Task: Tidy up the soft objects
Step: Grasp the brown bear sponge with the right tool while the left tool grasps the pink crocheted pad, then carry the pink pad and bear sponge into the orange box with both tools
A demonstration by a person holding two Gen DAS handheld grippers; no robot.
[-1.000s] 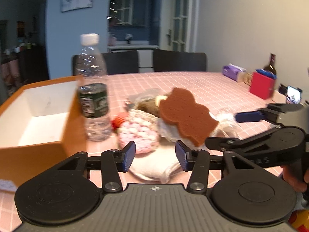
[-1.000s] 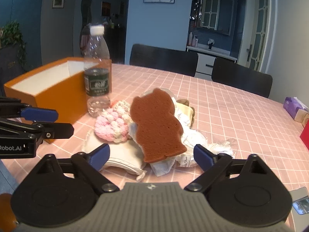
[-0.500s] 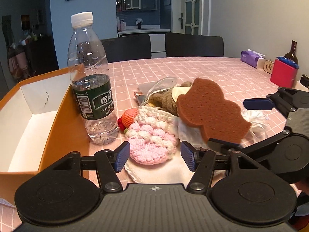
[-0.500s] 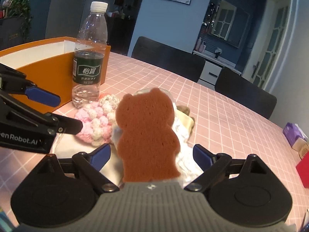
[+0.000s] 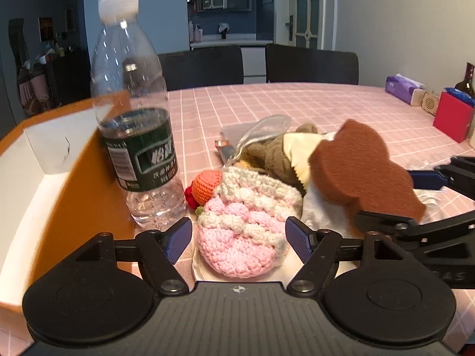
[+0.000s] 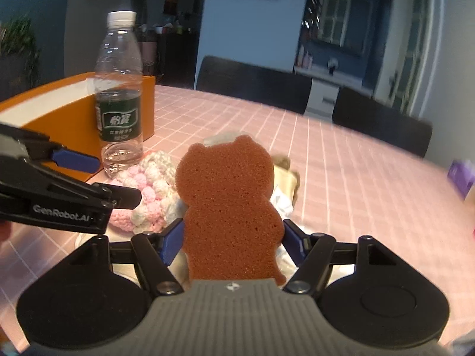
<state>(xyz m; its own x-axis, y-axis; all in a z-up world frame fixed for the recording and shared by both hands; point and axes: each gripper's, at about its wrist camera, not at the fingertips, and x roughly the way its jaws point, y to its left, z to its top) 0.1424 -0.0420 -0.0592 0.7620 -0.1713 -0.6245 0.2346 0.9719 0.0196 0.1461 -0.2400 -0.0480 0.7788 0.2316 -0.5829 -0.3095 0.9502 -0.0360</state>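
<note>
Orange cardboard box (image 5: 62, 184), one only, at far left on the pink checked tabletop (image 5: 297, 103); its white inside holds nothing visible in the part that shows. One water bottle (image 5: 135, 136), white cap, dark green label, upright, just beside the box wall, a little water at the bottom.

Soft pile, right of the bottle, counted:
- one pink-and-cream crochet pouch (image 5: 246, 222) at the front, lying on a white cloth (image 5: 320, 210);
- one small orange crochet ball (image 5: 206, 185), touching the pouch's upper left edge, with a bit of red beneath it;
- one clear plastic bag (image 5: 258, 127) behind;
- one brown plush toy (image 5: 276, 154) with a pale yellow piece against it, behind the pouch;
- one brown bear-shaped sponge (image 6: 230, 207), rightmost.

Left hand-held gripper (image 5: 239, 238): jaws wide, one blue pad on either side of the crochet pouch; no contact with it can be made out.

Right hand-held gripper (image 6: 230, 241): jaws narrowed onto the lower body of the sponge, both blue pads pressed against its sides. Sponge upright in the right wrist view; in the left wrist view it sits tilted above the white cloth, at the right of the pile.

Far right of tabletop, well apart from the pile: one purple tissue pack (image 5: 402, 89), one red box (image 5: 452, 120), one dark bottle (image 5: 466, 81). Two dark chairs (image 5: 311, 63) behind the tabletop.
</note>
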